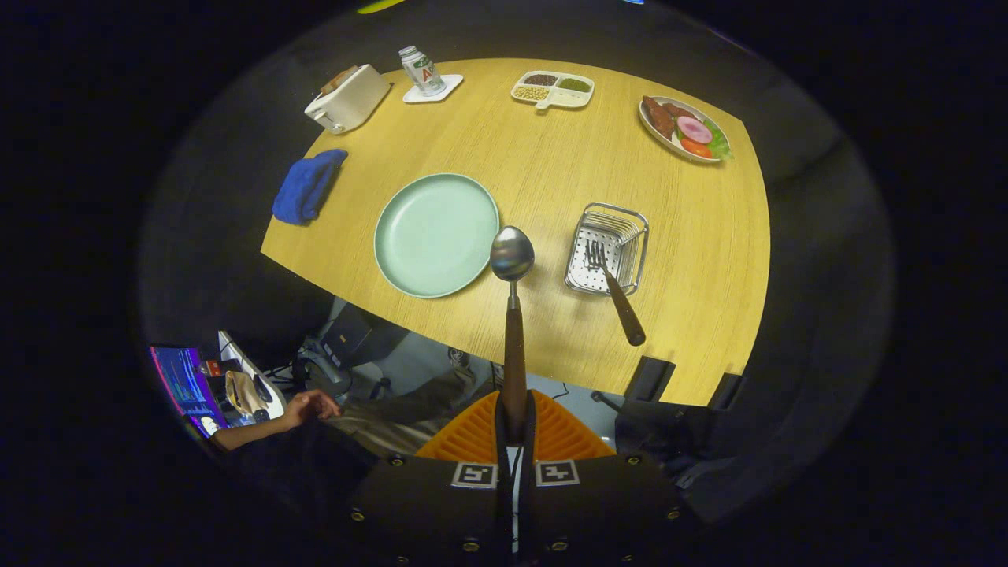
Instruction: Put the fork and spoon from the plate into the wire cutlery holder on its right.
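round wooden table [551, 189] spread far below, seen from high above, so plenty of height left before any lowering. mint green plate [437, 234] near the table's near edge, bare now, with neither utensil left on it. just right of it the wire cutlery holder [607, 248], rectangular, lying low on the wood, with the fork [610, 287] already resting in it: tines inside against the perforated base, brown handle slanting out over the near rim toward the table edge. that handle likely the main thing in the way, since it crosses the holder's near side and narrows the free opening. farther off and well clear of the route: white toaster [346, 98], blue cloth [307, 185], plate of food [683, 128], divided dish of grains [553, 88], small bottle [420, 71] on a white coaster [432, 88]. below the table edge, a seated person's hand [309, 405] beside a lit screen, apart from the work. gripper [515, 429] closed tight on the dark handle of the spoon [512, 315], both orange fingers [472, 437] pressing from either side, shaft pointing straight ahead, bowl showing between plate and holder. held by the handle end probably so the bowl can go in first. next, by judgement: shift right, descend, release beside the fork.
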The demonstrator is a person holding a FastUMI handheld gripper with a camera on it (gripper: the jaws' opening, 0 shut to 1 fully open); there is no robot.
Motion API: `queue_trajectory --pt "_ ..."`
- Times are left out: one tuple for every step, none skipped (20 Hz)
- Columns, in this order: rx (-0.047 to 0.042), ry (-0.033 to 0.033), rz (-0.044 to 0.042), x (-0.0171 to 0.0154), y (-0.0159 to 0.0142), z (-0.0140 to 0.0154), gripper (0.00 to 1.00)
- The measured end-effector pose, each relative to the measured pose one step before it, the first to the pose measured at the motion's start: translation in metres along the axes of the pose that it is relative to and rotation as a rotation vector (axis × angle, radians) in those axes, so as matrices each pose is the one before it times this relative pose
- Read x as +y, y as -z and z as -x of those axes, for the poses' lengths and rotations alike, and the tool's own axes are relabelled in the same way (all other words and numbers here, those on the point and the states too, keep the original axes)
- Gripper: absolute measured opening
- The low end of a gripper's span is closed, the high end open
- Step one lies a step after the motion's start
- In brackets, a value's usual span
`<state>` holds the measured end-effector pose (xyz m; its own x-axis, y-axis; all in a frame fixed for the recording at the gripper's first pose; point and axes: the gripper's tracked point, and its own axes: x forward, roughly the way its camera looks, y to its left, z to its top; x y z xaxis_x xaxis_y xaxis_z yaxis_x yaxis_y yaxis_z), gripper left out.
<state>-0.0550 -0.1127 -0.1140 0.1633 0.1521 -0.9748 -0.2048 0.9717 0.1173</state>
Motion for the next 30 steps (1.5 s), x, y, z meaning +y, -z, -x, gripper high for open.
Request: queue_trajectory --pt "0.00705 0.00747 -0.00499 -0.00863 0.00085 0.00392 0.03" --pt "0.00663 0.01825 -0.00426 -0.01045 0.00080 0.00277 0.03" --pt "0.01016 0.01717 -0.00225 -0.01027 -0.00069 0.00206 0.03" --pt "0.01353 0.00481 -0.00717 -0.00735 0.00096 0.00271 0.03" --pt "0.01512 -0.00602 -0.01042 -0.00549 -0.00085 0.00169 0.03" --pt "0.00733 -0.00677 -0.01290 -0.00477 -0.00246 0.00146 0.03" --pt "0.00386 0.00214 -0.00701 -0.00662 -0.00424 -0.00050 0.03" --pt "0.00254 0.00966 -0.00266 -0.00720 -0.00335 -0.00137 0.03" --pt "0.00670 0.00634 0.00465 -0.00505 -0.00336 -0.00086 0.03" --pt "0.01425 0.00018 -0.00228 -0.00389 -0.00142 -0.00149 0.03" --pt "0.01900 -0.00301 -0.00129 -0.00274 -0.00176 -0.00079 0.03" --pt "0.01408 -0.00181 0.00588 -0.00271 -0.00256 -0.00192 0.03" --pt "0.01534 0.00313 0.00847 -0.00366 -0.00335 -0.00275 0.04" --pt "0.01469 0.00511 0.00669 -0.00330 -0.00271 -0.00352 0.03" --pt "0.01412 0.00430 0.00968 -0.00293 -0.00360 -0.00319 0.03" --pt "0.01343 0.00344 0.00660 -0.00155 -0.00426 -0.00393 0.03" --pt "0.01010 0.00208 0.00950 -0.00100 -0.00435 -0.00357 0.03" --pt "0.01420 0.00083 0.00649 -0.00108 -0.00449 -0.00529 0.03" --pt "0.01434 0.00052 0.00222 0.00028 -0.00621 -0.00655 0.03" --pt "0.01851 0.00142 0.00970 -0.00087 -0.00260 -0.00490 0.03" --pt "0.01516 0.00071 0.00991 -0.00002 -0.00356 -0.00346 0.03" --pt "0.01057 -0.00105 0.00615 0.00036 -0.00351 -0.00312 0.03" --pt "0.00395 -0.00131 -0.00224 0.00105 -0.00529 -0.00213 0.03" --pt "0.00467 -0.00054 0.00246 0.00035 -0.00364 -0.00220 0.03" --pt "0.00721 0.00099 0.00062 0.00128 -0.00277 -0.00272 0.03" --pt "0.00243 -0.00133 -0.00010 0.00256 -0.00323 -0.00042 0.03" --pt "-0.00682 -0.00633 -0.00008 0.00177 -0.00421 -0.00144 0.05" --pt "-0.00140 -0.00742 -0.00613 0.00219 -0.00024 -0.00050 0.08" --pt "-0.01547 -0.00534 -0.01042 0.00079 -0.00430 0.00153 0.09" --pt "-0.01526 0.00394 -0.00739 -0.00102 -0.00303 0.00368 0.11"
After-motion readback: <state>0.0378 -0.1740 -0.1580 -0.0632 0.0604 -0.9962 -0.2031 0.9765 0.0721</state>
